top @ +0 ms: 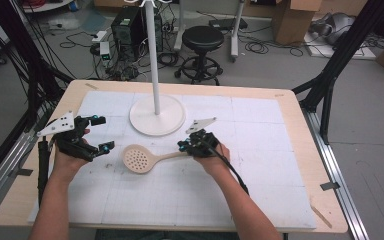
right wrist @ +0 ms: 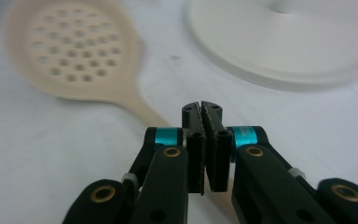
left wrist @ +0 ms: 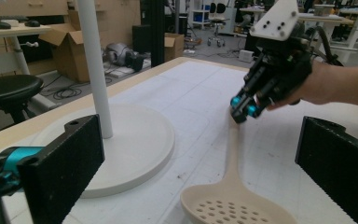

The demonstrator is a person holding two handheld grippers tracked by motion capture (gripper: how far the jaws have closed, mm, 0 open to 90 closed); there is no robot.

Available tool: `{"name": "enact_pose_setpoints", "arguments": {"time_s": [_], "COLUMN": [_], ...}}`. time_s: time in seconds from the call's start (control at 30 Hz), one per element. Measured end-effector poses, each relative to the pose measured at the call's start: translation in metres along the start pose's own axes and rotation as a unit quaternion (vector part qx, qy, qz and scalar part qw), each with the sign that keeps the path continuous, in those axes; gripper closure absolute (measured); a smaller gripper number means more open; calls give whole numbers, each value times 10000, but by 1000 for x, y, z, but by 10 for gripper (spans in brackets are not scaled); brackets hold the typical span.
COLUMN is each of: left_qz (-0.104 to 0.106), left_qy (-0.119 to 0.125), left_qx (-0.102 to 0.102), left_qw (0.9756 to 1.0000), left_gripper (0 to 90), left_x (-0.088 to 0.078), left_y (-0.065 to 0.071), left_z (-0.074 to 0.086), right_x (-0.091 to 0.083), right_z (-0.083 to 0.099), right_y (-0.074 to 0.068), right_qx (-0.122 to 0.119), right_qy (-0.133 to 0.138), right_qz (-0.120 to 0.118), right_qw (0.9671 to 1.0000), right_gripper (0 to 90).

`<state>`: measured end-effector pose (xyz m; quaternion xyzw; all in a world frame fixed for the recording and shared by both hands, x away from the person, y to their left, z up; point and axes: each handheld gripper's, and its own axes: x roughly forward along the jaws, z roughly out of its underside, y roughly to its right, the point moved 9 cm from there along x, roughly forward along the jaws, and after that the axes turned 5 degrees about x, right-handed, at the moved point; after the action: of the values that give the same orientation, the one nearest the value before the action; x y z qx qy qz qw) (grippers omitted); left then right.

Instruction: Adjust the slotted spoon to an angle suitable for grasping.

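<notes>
The slotted spoon (top: 139,159) is lain flat on the tabletop (top: 290,120) near the white stand (top: 157,114), its handle end pinched by the closed right gripper (top: 186,146) for lifting, while the left gripper (top: 100,133) is held wide open, empty, to its left.

We see a wooden table (top: 300,165) covered by a white gridded mat (top: 260,150); on the mat rest a slotted spoon (top: 140,159) and a white round stand base (top: 157,116).

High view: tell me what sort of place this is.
Likely a robotics lab or workshop: a computer tower amid loose floor cables, cardboard boxes, and a work table inside a black frame.
</notes>
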<state>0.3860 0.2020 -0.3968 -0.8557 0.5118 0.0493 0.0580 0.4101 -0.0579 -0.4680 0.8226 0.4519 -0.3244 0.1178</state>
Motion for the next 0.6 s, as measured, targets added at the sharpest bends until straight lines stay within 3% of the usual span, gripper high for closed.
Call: {"name": "enact_pose_setpoints", "arguments": {"time_s": [0.13,0.2,0.23,0.27,0.3,0.4,0.47,0.6], "left_qz": [11,3,4,4,-2,7,17,6], "left_qy": [-25,-36,-34,-34,-39,-36,-21,-26], "left_qx": [-4,-4,-10,-10,-18,-19,-18,-16], "left_qw": [10000,10000,10000,10000,10000,10000,10000,10000], "left_gripper": [16,16,16,16,17,16,16,16], "left_x": [1,1,1,1,1,1,1,0], "left_y": [0,-1,-1,-1,-1,-1,0,-1], "left_z": [1,2,2,2,2,2,1,2], "right_x": [-13,-15,-17,-17,-17,-17,-18,-20], "right_z": [12,16,23,23,30,42,45,47], "right_y": [32,38,50,50,60,70,72,68], "right_qx": [347,428,512,512,594,718,943,798], "right_qy": [-5,-56,-105,-105,-174,-346,-218,-302], "right_qz": [381,431,552,552,646,764,651,695], "right_qw": [9987,9981,9971,9971,9960,9939,9932,9939], "right_gripper": [871,873,880,880,883,879,887,889]}}
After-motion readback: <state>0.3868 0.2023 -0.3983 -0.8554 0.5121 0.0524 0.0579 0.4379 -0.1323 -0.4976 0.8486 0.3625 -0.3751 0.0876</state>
